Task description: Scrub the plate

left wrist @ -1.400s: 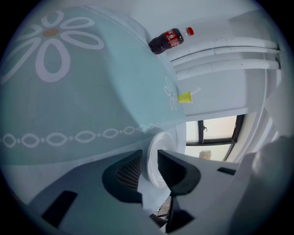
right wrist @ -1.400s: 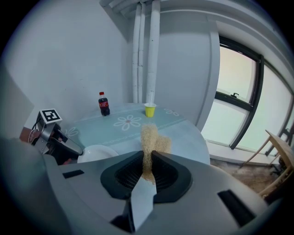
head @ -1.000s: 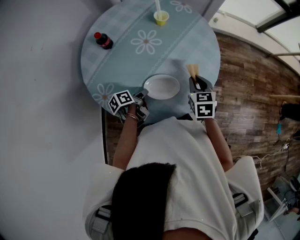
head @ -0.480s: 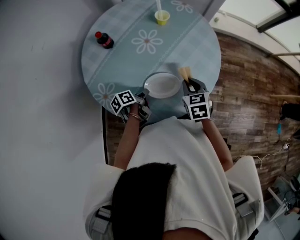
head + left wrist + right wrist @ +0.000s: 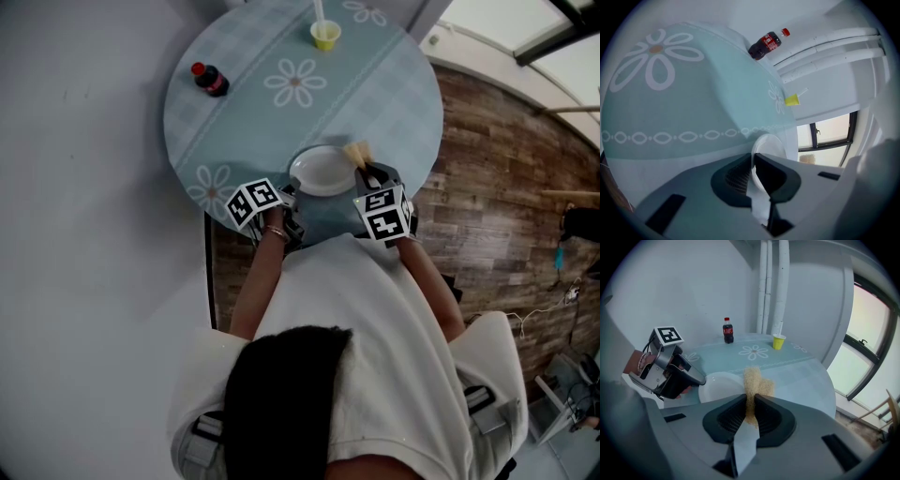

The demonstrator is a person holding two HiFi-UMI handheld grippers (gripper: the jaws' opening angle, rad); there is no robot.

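The white plate [image 5: 323,172] sits centre frame in the head view, near the round table's [image 5: 394,84] lower edge. The left gripper [image 5: 753,157], whose jaws have just been closing, pinches the plate's rim. The right gripper [image 5: 751,401] clamps a tan sponge [image 5: 756,380] (at the plate's right edge).

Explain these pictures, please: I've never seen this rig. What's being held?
No robot here: a person holds tongs in each hand. The head view looks steeply down from the person's head; the left and right gripper views look along each tongs' jaws. On the round table are a white plate, a cola bottle and a yellow cup. The left tongs, whose jaws have just been closing, clamp the plate's rim; the right tongs grip a tan sponge at the plate's edge.
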